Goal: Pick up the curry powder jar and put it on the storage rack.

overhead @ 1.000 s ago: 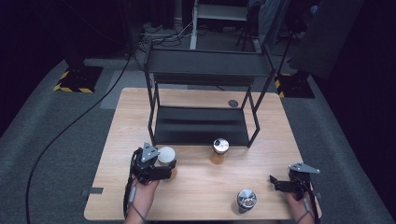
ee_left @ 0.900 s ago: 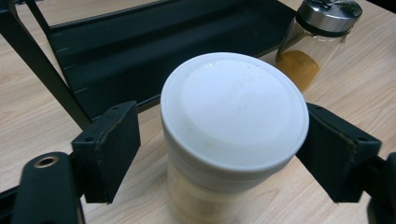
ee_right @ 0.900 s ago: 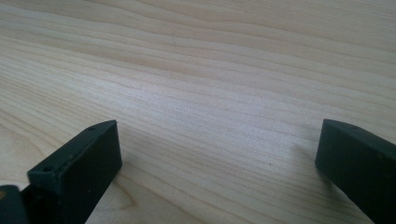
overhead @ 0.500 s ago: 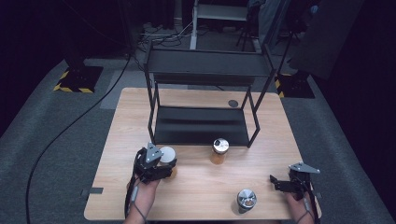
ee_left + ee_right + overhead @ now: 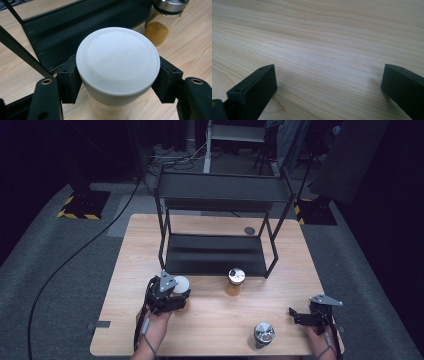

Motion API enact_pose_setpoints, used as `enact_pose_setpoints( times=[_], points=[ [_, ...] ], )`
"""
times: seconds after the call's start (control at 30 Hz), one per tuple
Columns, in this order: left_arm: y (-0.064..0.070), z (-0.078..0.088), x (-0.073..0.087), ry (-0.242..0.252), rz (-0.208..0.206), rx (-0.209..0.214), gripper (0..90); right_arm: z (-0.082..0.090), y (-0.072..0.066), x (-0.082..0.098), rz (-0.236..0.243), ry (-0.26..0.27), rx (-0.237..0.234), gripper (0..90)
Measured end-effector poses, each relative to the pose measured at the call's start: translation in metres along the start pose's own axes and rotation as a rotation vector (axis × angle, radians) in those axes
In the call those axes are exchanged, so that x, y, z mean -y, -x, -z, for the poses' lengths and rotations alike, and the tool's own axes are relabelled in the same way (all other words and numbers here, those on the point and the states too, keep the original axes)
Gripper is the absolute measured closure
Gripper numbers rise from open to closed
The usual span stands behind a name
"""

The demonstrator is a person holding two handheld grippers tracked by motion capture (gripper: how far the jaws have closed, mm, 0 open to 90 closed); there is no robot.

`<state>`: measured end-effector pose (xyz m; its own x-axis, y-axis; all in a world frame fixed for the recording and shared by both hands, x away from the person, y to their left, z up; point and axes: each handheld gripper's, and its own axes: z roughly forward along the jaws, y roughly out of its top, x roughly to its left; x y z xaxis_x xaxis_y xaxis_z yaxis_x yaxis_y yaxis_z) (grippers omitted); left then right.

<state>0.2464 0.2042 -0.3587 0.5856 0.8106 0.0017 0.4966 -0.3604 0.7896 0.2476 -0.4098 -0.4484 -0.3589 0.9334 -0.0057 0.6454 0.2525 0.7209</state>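
A squat, round jar with a broad white plastic lid [image 5: 118, 60] sits upright on the pale wooden table [image 5: 210, 335], near its front-left part, just in front of the lower shelf of the black metal two-tier rack [image 5: 215, 255]. The lid is flat and matte with a raised rim and faint embossed lettering too soft to read; below it the jar's wall looks translucent and cream-coloured. In the high view the same jar [image 5: 181, 285] shows as a pale disc at the tip of the left gripper [image 5: 172, 296].

The left gripper [image 5: 117, 82] has its two black jaws pressed against the jar just under the lid, one on each side — a firm clamp. The right gripper [image 5: 328, 85] rests low over bare wood at the table's front-right corner, its jaws spread wide with nothing between them.

Against the frame a second ago, the left gripper's jaws have just been closing: then they stood apart around the jar, now they pinch it. The jar itself sits slightly nearer the person than before. The glass spice jar of orange powder [image 5: 235, 281] and the shiny metal-topped jar [image 5: 263, 334] keep their places — as does the right gripper [image 5: 306, 316].
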Motion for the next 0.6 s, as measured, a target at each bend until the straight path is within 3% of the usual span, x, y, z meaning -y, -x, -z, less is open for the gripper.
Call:
enact_pose_setpoints(
  times=[0.6],
  points=[
    [-0.008, 0.002, -0.037, -0.014, -0.019, 0.020, 33.9, 0.000, 0.000, 0.000, -0.001, 0.000, 0.001, 0.0]
  ],
)
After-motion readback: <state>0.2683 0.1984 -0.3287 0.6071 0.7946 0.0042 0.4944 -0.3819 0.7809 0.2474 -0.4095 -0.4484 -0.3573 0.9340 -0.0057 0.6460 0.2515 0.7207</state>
